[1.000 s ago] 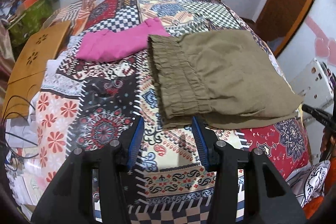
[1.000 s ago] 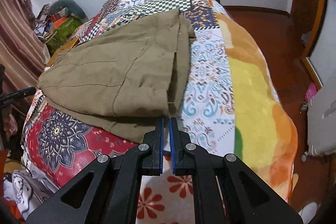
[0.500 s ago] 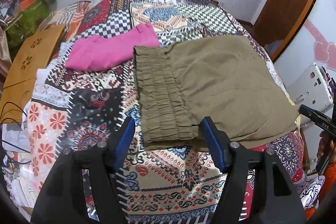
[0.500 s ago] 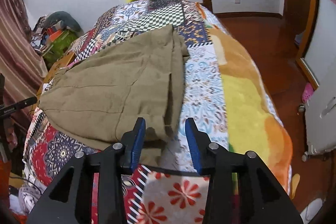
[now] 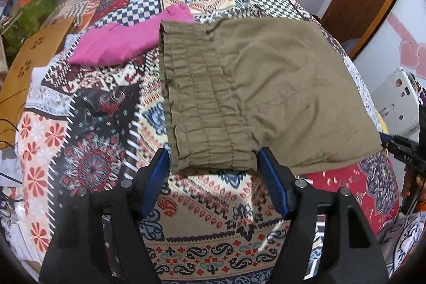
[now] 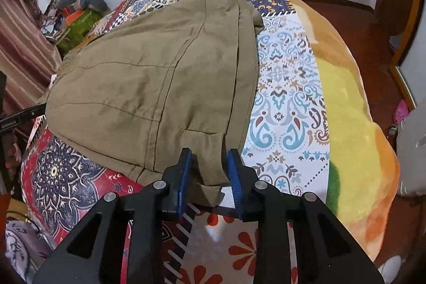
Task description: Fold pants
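Olive-green pants (image 5: 279, 87) lie folded flat on the patchwork quilt (image 5: 207, 217), elastic waistband (image 5: 202, 108) to the left. My left gripper (image 5: 212, 159) is at the waistband's near edge. Its jaws are opening and straddle that edge, the blue pads just outside the cloth. In the right wrist view the same pants (image 6: 149, 76) spread ahead. My right gripper (image 6: 209, 159) has its jaws closing around the near corner of the cloth. That corner lies between the pads, with gaps showing at both sides.
A folded pink garment (image 5: 127, 41) lies beyond the waistband. A wooden board (image 5: 29, 71) and clutter stand off the bed's left side. A yellow-orange blanket (image 6: 351, 103) covers the bed's right edge, with wooden floor (image 6: 367, 25) beyond. A white appliance (image 5: 396, 100) is at the right.
Both grippers came down and forward onto the pants' near edge. The left jaws widened around the waistband. The right jaws went from shut to apart, then narrowed around the corner.
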The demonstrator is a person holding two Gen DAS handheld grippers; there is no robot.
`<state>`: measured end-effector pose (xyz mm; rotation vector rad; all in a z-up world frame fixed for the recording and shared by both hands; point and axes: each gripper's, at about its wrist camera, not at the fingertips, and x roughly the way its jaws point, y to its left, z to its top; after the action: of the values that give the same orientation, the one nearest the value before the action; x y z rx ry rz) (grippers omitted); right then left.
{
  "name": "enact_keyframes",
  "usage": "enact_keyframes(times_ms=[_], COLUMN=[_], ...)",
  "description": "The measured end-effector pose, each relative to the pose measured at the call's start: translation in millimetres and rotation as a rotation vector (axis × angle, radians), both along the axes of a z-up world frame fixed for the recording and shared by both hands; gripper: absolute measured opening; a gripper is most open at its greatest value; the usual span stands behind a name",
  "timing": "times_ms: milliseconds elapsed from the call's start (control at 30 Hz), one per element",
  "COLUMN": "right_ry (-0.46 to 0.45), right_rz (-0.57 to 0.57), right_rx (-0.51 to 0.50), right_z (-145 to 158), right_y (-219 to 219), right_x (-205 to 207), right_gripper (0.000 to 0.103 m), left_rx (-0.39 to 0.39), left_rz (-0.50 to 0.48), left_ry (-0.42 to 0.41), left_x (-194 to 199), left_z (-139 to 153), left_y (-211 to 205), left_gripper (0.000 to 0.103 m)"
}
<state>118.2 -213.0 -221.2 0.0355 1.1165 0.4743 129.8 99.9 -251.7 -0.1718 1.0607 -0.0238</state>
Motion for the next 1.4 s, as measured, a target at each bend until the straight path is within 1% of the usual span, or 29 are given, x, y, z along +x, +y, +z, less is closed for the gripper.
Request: enact_keyframes(times_ms=[67, 167, 267, 367, 500, 600, 667, 733, 833, 933, 1100, 1300, 1400], right_ry=[0.0, 0.006, 0.009, -0.025, -0.088, -0.136, -0.162, -0.191, -0.223, -0.244, -0.224, -0.218, -0.203], right_rz=[0.0, 0.003, -0.001, -0.013, -0.037, -0.044, -0.05, -0.052, -0.051, -0.072, -0.074, -0.031, -0.017], right_rx=[-0.004, -0.013, -0.015, -0.02, 0.006, 0.015, 0.017, 0.011, -0.001, 0.006, 0.024, -0.013, -0.009], right_z=[0.7, 4.1, 12.6, 24.3, 45.9, 60.3, 67.0, 71.6, 73.3, 69.8, 58.4, 40.1, 30.5], right_y=[-1.3, -2.1, -4.2, -6.1, -10.7, -10.6, -8.2, -5.4, -0.5, 4.0, 10.7, 26.5, 32.1], right_x=[-2.0, -1.3, 3.3, 13.9, 28.5, 43.6, 55.4, 69.3, 89.4, 111.3, 141.6, 181.0, 201.2], right_gripper=[0.024, 0.024, 0.024, 0.024, 0.026, 0.028, 0.032, 0.036, 0.039, 0.05, 0.05, 0.05, 0.05], left_rx=[-0.012, -0.023, 0.003, 0.055, 0.08, 0.091, 0.093, 0.096, 0.105, 0.089, 0.052, 0.071, 0.055], left_rz=[0.003, 0.012, 0.02, 0.049, 0.079, 0.097, 0.107, 0.113, 0.116, 0.12, 0.121, 0.094, 0.083], left_ry=[-0.002, -0.001, -0.036, -0.091, -0.137, -0.147, -0.148, -0.145, -0.124, -0.095, -0.025, 0.016, 0.041], left_x=[-1.9, -0.9, 0.6, 5.1, 21.8, 38.4, 51.0, 63.8, 85.5, 103.2, 130.6, 154.1, 162.4], left_z=[-0.6, 8.7, 27.4, 48.8, 69.2, 74.5, 75.1, 74.2, 66.9, 55.1, 29.1, 7.8, -1.3], left_y=[1.9, 6.1, 9.0, 13.1, 22.4, 30.1, 32.9, 35.6, 38.2, 41.7, 43.7, 37.9, 38.9], left_gripper=[0.069, 0.069, 0.069, 0.069, 0.069, 0.069, 0.069, 0.069, 0.069, 0.069, 0.069, 0.069, 0.069])
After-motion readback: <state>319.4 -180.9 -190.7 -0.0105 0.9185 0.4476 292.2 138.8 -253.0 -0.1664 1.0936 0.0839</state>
